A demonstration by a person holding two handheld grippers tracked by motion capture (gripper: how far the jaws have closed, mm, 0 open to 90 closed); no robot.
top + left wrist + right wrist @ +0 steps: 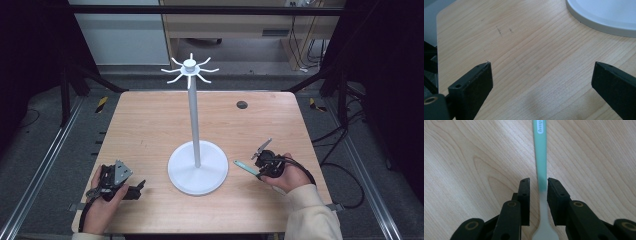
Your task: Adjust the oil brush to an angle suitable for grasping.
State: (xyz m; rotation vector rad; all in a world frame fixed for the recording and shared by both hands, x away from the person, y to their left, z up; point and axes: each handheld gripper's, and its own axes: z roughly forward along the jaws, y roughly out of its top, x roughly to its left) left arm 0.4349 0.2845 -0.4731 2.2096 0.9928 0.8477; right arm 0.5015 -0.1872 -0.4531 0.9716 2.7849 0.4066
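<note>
A slim utensil (541, 157) with a teal handle and a white end lies flat on the wooden table (150, 125); in the high view the utensil (245, 166) points left toward the white stand's round base (197, 175). My right gripper (538, 185) straddles the handle with its jaws close together. The right jaw sits against the handle and a small gap shows at the left jaw. From the high view the right gripper (257, 165) rests low at the table's right front. My left gripper (539, 82) stands wide open over bare wood, left of the base (604, 15).
The tall white stand (194, 115) rises from the table's middle, with several curved hooks (190, 70) at its top. A dark round hole (242, 105) sits toward the far right. The table's left edge (437, 50) lies near my left gripper (135, 189).
</note>
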